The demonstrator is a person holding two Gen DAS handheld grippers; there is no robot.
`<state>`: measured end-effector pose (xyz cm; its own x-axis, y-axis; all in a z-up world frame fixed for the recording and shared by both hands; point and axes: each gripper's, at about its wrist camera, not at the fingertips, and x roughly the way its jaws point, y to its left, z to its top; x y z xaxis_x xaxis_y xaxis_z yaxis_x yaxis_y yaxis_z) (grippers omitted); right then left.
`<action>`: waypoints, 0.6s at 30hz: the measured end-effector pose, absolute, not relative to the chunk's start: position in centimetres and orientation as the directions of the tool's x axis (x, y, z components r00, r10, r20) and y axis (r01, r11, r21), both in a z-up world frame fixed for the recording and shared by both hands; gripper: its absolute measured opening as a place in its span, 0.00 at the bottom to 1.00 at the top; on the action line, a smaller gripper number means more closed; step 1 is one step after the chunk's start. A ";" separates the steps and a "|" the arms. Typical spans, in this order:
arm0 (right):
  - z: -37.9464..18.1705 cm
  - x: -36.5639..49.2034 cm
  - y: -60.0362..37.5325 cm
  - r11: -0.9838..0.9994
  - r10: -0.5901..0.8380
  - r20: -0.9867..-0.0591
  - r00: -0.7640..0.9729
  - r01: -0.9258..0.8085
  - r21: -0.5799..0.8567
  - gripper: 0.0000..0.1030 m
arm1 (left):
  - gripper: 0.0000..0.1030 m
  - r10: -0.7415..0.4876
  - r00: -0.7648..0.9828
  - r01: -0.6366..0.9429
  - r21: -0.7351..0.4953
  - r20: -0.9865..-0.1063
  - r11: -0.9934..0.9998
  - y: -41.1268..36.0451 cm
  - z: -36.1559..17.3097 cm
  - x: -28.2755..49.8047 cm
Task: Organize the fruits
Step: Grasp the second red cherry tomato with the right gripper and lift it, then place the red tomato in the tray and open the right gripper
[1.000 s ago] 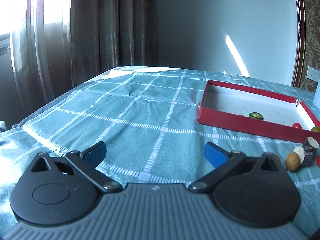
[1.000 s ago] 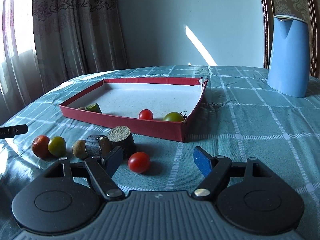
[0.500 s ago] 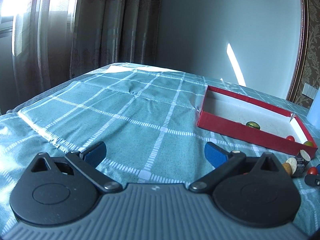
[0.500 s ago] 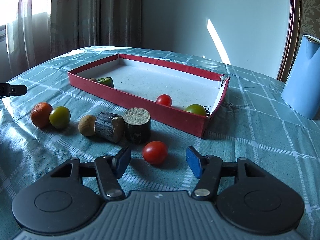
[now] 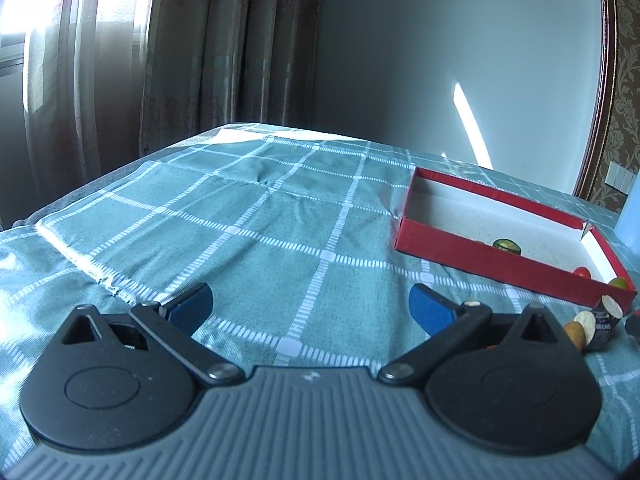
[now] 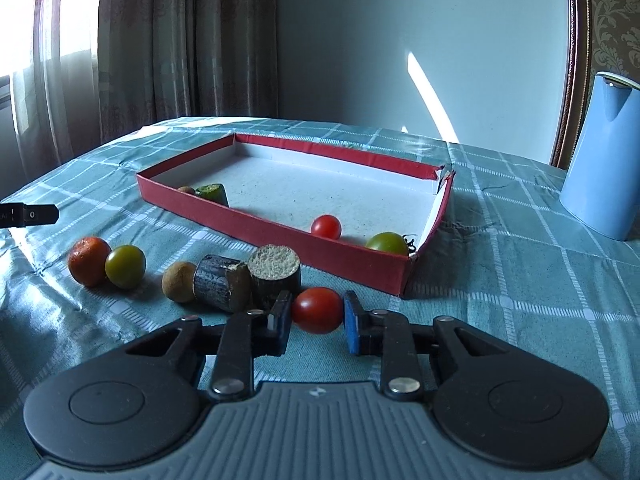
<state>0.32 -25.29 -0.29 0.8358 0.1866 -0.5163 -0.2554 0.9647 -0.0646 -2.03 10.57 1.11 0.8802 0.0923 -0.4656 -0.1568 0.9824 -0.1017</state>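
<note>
The right gripper (image 6: 316, 320) seemingly pinches a red tomato (image 6: 317, 309); four pieces sit in the red tray (image 6: 320, 240), six wait outside.

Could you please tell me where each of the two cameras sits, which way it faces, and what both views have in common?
Left wrist: sits on the left gripper, low over the checked tablecloth, facing curtains and wall; its fingers stand wide apart with nothing between them.
Right wrist: sits on the right gripper, facing the red tray; its blue pads flank a red tomato, whether they press it is unclear.
Shared: the red tray, the two cut cylinders and the tablecloth.
</note>
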 end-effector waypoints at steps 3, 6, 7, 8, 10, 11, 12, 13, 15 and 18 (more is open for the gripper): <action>0.8 1.1 -25.7 0.971 0.183 -0.481 0.857 -0.234 -0.047 0.25 | 1.00 0.100 0.876 -0.155 -0.079 -0.473 0.985 10.2 1.1 -1.9; 1.7 2.5 -25.8 0.975 0.174 -0.453 0.874 -0.216 -0.042 0.25 | 1.00 0.110 0.873 -0.159 -0.064 -0.476 0.985 10.0 1.0 -1.8; 1.9 2.9 -25.9 0.976 0.173 -0.447 0.878 -0.212 -0.039 0.25 | 1.00 0.114 0.870 -0.163 -0.062 -0.479 0.985 10.0 1.0 -1.7; 2.0 3.4 -25.9 0.978 0.171 -0.443 0.880 -0.208 -0.035 0.25 | 1.00 0.116 0.869 -0.165 -0.060 -0.481 0.985 10.0 1.0 -1.6; 2.2 4.4 -26.0 0.981 0.162 -0.431 0.888 -0.192 -0.026 0.25 | 1.00 0.119 0.867 -0.167 -0.057 -0.484 0.984 9.9 0.9 -1.6; 2.2 4.8 -26.0 0.983 0.157 -0.429 0.889 -0.184 -0.023 0.25 | 1.00 0.122 0.866 -0.168 -0.054 -0.485 0.984 9.9 0.9 -1.6; 2.1 5.4 -26.1 0.985 0.149 -0.427 0.892 -0.174 -0.019 0.25 | 1.00 0.125 0.864 -0.170 -0.049 -0.487 0.984 9.9 0.9 -1.5; 2.0 5.9 -26.2 0.986 0.142 -0.428 0.893 -0.164 -0.016 0.25 | 1.00 0.130 0.863 -0.173 -0.044 -0.489 0.984 9.8 0.9 -1.5; 1.6 6.9 -26.4 0.989 0.134 -0.434 0.891 -0.149 -0.002 0.25 | 1.00 0.136 0.860 -0.177 -0.038 -0.492 0.983 9.8 0.9 -1.5; 0.7 7.9 -26.7 0.991 0.125 -0.451 0.884 -0.131 0.017 0.25 | 1.00 0.140 0.857 -0.181 -0.034 -0.496 0.983 9.8 0.8 -1.4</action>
